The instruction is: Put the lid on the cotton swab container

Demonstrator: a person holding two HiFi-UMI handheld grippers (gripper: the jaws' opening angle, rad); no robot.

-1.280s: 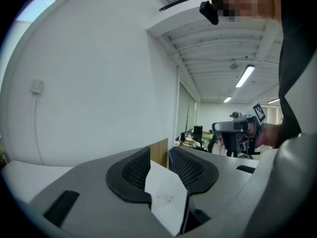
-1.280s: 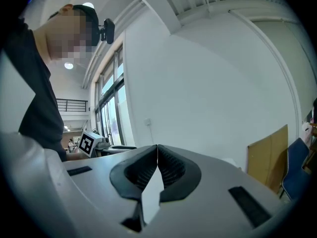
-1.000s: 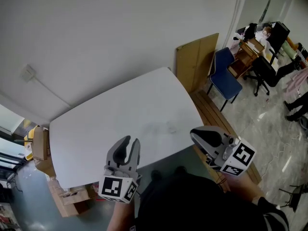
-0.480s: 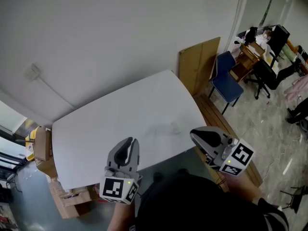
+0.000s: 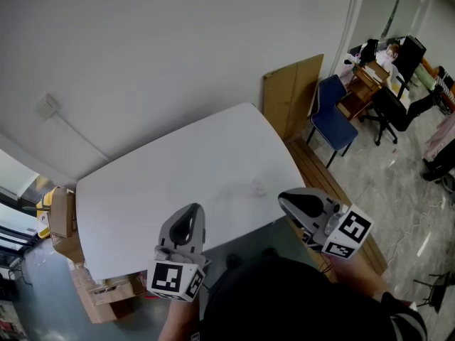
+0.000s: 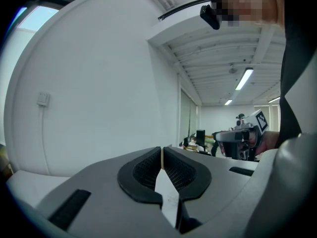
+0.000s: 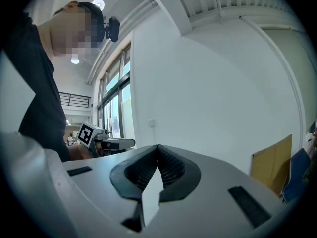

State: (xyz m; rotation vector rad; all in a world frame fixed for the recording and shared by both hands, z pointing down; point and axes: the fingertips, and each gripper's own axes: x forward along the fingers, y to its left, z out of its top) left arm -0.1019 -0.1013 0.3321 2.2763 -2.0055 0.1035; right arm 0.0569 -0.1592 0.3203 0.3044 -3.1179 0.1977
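Note:
Neither a cotton swab container nor a lid shows in any view. The white table (image 5: 170, 176) lies bare in front of me, with only a faint smudge near its right part. My left gripper (image 5: 190, 212) hangs over the table's near edge, its jaws shut with nothing between them; in the left gripper view its pads (image 6: 162, 151) meet at the tips. To the right, my right gripper (image 5: 284, 198) points left at the table's near right corner, also shut and holding nothing, pads together (image 7: 157, 148). Each gripper view shows the other gripper at a distance.
A brown board (image 5: 288, 94) leans on the wall behind the table's right end, with a blue chair (image 5: 333, 119) beside it. A wooden bench (image 5: 316, 169) runs along the table's right side. Cardboard boxes (image 5: 60, 212) sit at the left. Desks and seated people are at the far right.
The left gripper's jaws went from open to shut on nothing. Both grippers have hardly shifted; the right one nudged slightly left.

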